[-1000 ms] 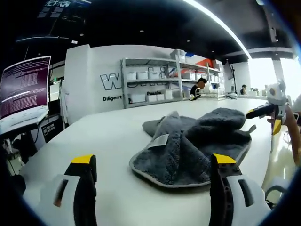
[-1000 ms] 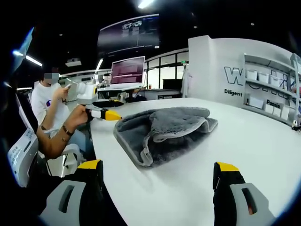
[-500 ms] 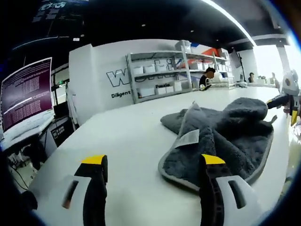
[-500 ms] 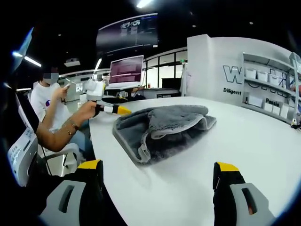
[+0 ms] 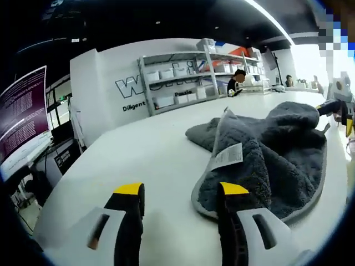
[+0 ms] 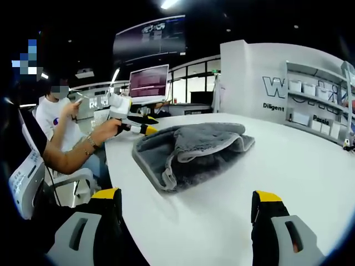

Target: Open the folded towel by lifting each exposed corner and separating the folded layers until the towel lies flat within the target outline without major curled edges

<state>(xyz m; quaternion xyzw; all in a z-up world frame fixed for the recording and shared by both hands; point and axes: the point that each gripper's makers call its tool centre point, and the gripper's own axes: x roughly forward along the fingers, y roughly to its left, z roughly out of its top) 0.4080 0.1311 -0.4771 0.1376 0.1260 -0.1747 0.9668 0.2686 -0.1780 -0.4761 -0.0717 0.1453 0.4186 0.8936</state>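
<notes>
A grey folded towel (image 5: 260, 149) with a white label (image 5: 227, 157) lies rumpled on the white table (image 5: 138, 149). My left gripper (image 5: 180, 191) is open, its jaws fairly close together, and the towel's near corner sits just between and behind them. In the right gripper view the same towel (image 6: 191, 147) lies ahead, with the left gripper (image 6: 138, 123), held by a hand, at its far left edge. My right gripper (image 6: 187, 194) stands wide open, well short of the towel, with nothing between its jaws. It shows in the left gripper view as the right gripper (image 5: 339, 108), beyond the towel.
Shelves with white bins (image 5: 183, 83) line the back wall. A monitor (image 6: 148, 84) stands past the table's far end. A seated person (image 6: 58, 119) holds a phone beside a white chair (image 6: 25, 185). Bare table (image 6: 288, 160) spreads to the right of the towel.
My left gripper has come closer to the towel's near corner and its jaws have narrowed. In the right gripper view it has slid right up to the towel's edge. My right gripper has held still.
</notes>
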